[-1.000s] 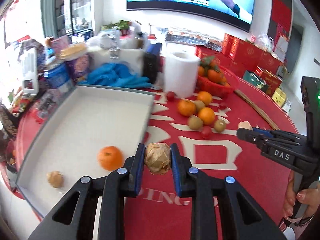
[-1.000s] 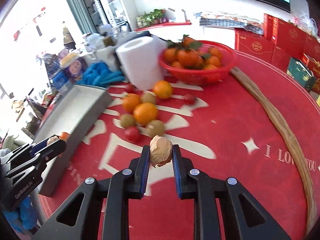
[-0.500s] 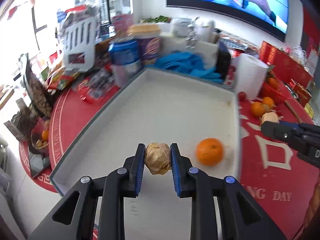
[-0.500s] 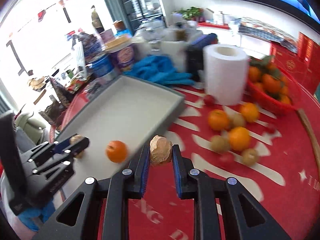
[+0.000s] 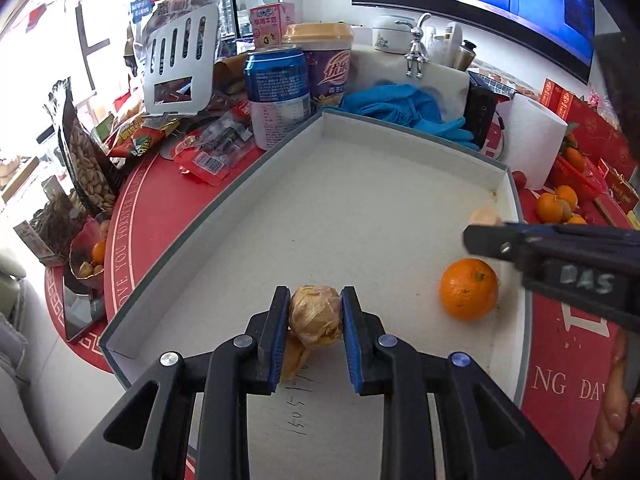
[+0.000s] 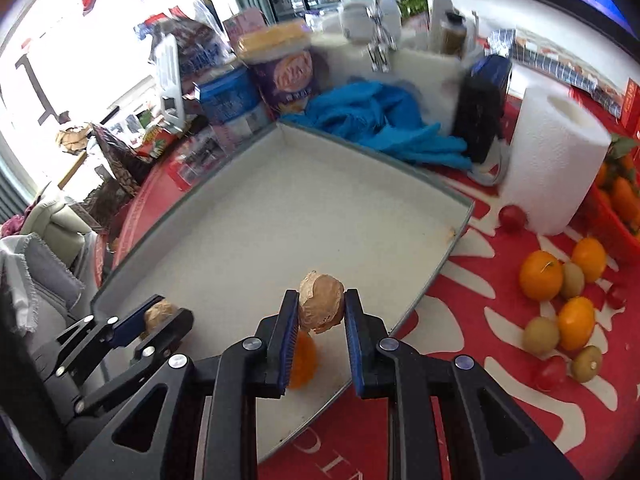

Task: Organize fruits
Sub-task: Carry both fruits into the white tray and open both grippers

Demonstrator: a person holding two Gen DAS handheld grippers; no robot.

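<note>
Both grippers are loaded right now. The left gripper point(image 5: 314, 320) is clamped on a brown papery fruit point(image 5: 316, 315), round and crinkly, sort of golden with a dry wrinkled skin, held just over the near end of the tray point(image 5: 404, 132). There's another brownish piece point(image 5: 294, 360) right under it on the tray floor, can't tell exactly what.

The right gripper point(image 6: 322, 312) is squeezing a paler tan fruit point(image 6: 321, 302), lumpy with a little peak on top, hanging over the tray's near right edge. Directly below it sits an orange point(image 5: 469, 289), close to that right wall.

What I'd worry about:
- dropping the tan one from height onto the orange, so it bounces or rolls over the low rim onto the red table point(image 6: 460, 420)
- those dry skins look fragile, too much squeeze could crack them
- the two grippers are near each other over the same end of the tray, so letting go together could mean a bump
- round fruits on a flat tray floor will likely roll wherever they like

Plenty left to sort too: the loose pile of fruits point(image 6: 560, 304) is well apart on the table's right side, near the paper towel roll point(image 6: 556, 160).
</note>
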